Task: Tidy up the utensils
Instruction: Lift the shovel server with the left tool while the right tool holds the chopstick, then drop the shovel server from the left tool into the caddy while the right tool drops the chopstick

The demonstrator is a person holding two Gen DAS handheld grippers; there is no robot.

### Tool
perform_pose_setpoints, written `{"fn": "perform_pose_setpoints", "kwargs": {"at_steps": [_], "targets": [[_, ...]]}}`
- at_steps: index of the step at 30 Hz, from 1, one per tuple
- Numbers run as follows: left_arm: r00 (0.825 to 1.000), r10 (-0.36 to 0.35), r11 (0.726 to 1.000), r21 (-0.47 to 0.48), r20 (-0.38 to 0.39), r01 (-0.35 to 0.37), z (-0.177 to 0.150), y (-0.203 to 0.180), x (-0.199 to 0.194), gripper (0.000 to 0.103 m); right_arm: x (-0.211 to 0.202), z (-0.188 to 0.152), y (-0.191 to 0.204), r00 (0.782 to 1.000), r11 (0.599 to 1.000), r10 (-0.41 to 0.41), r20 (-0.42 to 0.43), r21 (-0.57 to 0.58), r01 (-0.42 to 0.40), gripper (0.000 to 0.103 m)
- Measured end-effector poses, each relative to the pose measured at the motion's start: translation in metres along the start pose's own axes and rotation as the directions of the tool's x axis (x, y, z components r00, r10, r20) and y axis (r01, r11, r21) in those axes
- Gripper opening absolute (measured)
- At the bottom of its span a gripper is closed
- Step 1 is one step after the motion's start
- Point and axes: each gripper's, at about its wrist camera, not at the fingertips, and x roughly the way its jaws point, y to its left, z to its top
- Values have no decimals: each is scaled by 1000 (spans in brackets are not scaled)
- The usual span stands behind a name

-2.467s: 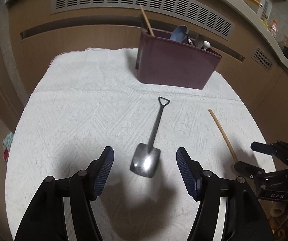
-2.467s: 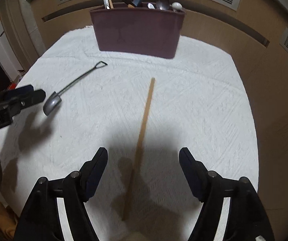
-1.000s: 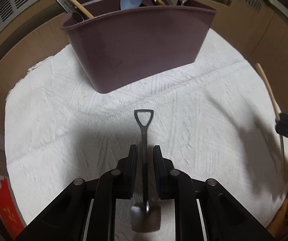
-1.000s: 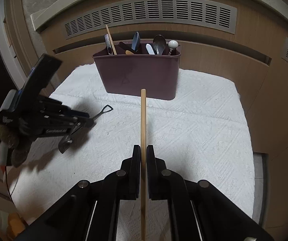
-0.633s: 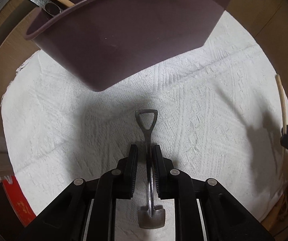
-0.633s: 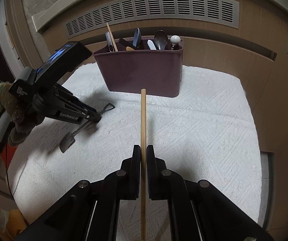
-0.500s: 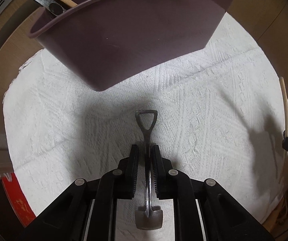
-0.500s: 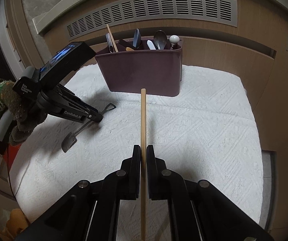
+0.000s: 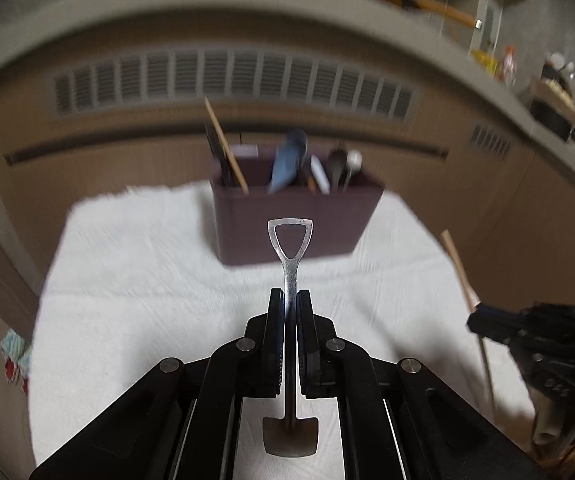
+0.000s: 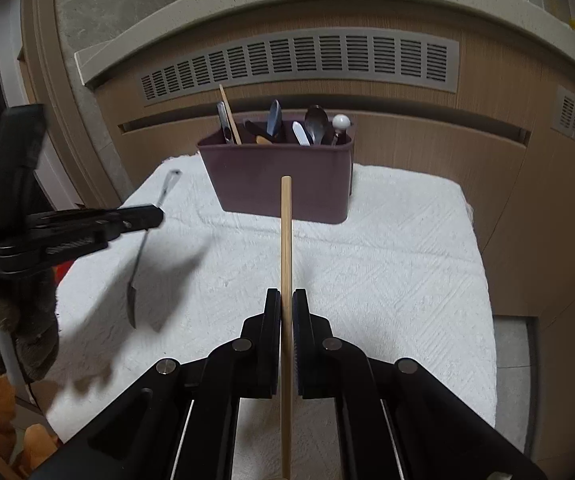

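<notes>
My left gripper [image 9: 290, 294] is shut on the shaft of a small metal shovel-shaped spoon [image 9: 289, 248], held in the air with its triangular handle loop pointing at the maroon utensil holder [image 9: 295, 224]. In the right wrist view that spoon [image 10: 143, 244] hangs from the left gripper [image 10: 155, 216] at the left, blade downward. My right gripper [image 10: 286, 300] is shut on a wooden chopstick [image 10: 286, 232] that points toward the holder [image 10: 283, 184]. The holder stands at the far edge of the white cloth and contains several utensils.
A white textured cloth [image 10: 387, 264] covers the small table. Behind it runs a wooden panel with a grey vent grille [image 10: 299, 64]. The table's right edge drops to the floor [image 10: 511, 376]. A person's gloved hand [image 10: 7, 320] carries the left gripper.
The left gripper has lifted the shovel spoon off the cloth and drawn back from the holder, tilting up. The right gripper with the chopstick has risen slightly.
</notes>
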Motion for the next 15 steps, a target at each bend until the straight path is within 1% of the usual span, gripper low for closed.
{"fn": "perform_pose_setpoints", "kwargs": {"at_steps": [2, 4, 5, 6, 7, 8, 10, 11, 13, 15], "targets": [[995, -1, 1000, 4, 99, 1, 13, -2, -27, 6, -8, 4, 3, 1000, 1000, -6, 31, -6, 6, 6], [984, -6, 1000, 13, 179, 4, 28, -4, -46, 6, -22, 15, 6, 996, 1000, -11, 83, -9, 12, 6], [975, -9, 1000, 25, 224, 4, 38, -7, -56, 6, -30, 23, 6, 993, 1000, -13, 118, -13, 15, 6], [960, -7, 999, 36, 281, -3, 49, -13, -64, 6, -36, 31, 7, 989, 1000, -16, 146, -19, 19, 6], [946, -9, 999, 49, 323, -8, 59, -18, -70, 6, -46, 46, 9, 980, 999, -23, 199, -31, 29, 6], [927, -18, 998, 66, 375, -7, 73, -24, -76, 6, -53, 58, 10, 971, 999, -27, 239, -38, 37, 6], [900, -31, 997, 82, 434, -6, 93, -31, -77, 6, -71, 95, 13, 936, 997, -28, 350, -56, 51, 6], [884, -44, 996, 94, 465, 0, 106, -34, -75, 6, -77, 108, 13, 921, 997, -18, 389, -61, 45, 6], [861, -55, 996, 93, 506, 9, 125, -31, -67, 6, -89, 139, 14, 875, 997, 25, 484, -80, 16, 6], [848, -55, 997, 76, 527, 18, 141, -24, -54, 6, -90, 162, 13, 833, 996, 45, 551, -88, 5, 6]]}}
